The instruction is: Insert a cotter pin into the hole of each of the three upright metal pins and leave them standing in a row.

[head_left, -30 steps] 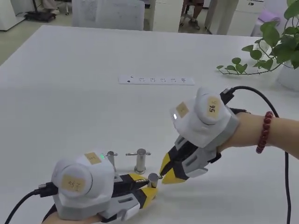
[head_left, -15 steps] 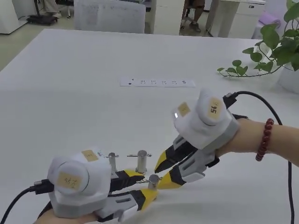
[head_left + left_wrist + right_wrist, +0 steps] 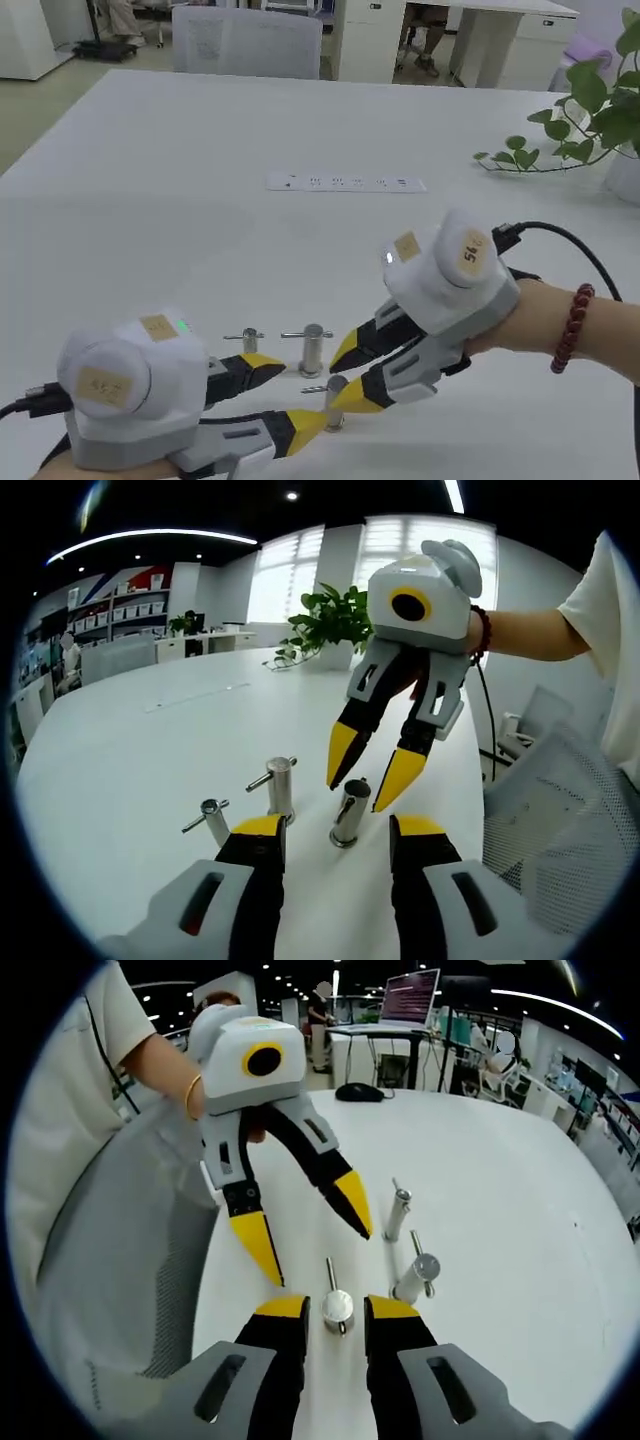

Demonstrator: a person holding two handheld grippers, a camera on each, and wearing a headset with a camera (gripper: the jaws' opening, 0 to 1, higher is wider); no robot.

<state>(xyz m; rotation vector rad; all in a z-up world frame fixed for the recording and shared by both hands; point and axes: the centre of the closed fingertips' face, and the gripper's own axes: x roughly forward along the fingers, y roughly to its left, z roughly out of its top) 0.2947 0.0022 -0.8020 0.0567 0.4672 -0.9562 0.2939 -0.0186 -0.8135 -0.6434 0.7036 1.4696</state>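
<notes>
Three upright metal pins stand in a row on the white table (image 3: pixel 150 200). The far pin (image 3: pixel 250 341) and the middle pin (image 3: pixel 313 346) each carry a cotter pin crosswise. The near pin (image 3: pixel 336 392) also has a thin cotter pin through its head, seen in the right gripper view (image 3: pixel 337 1306). My right gripper (image 3: pixel 347 377) is open, its yellow tips on either side of that pin's top. My left gripper (image 3: pixel 285 397) is open too, with the near pin (image 3: pixel 349 811) just ahead of its jaws and clear of them.
A white power strip (image 3: pixel 345 183) lies across the table's middle. A trailing green plant (image 3: pixel 585 110) sits at the right edge. The right gripper's black cable (image 3: pixel 565 245) runs off to the right. A chair (image 3: pixel 247 40) stands beyond the far edge.
Both grippers have opened. The left one released the near pin and drew back a little; the right one let go of the cotter pin, which now sits in that pin.
</notes>
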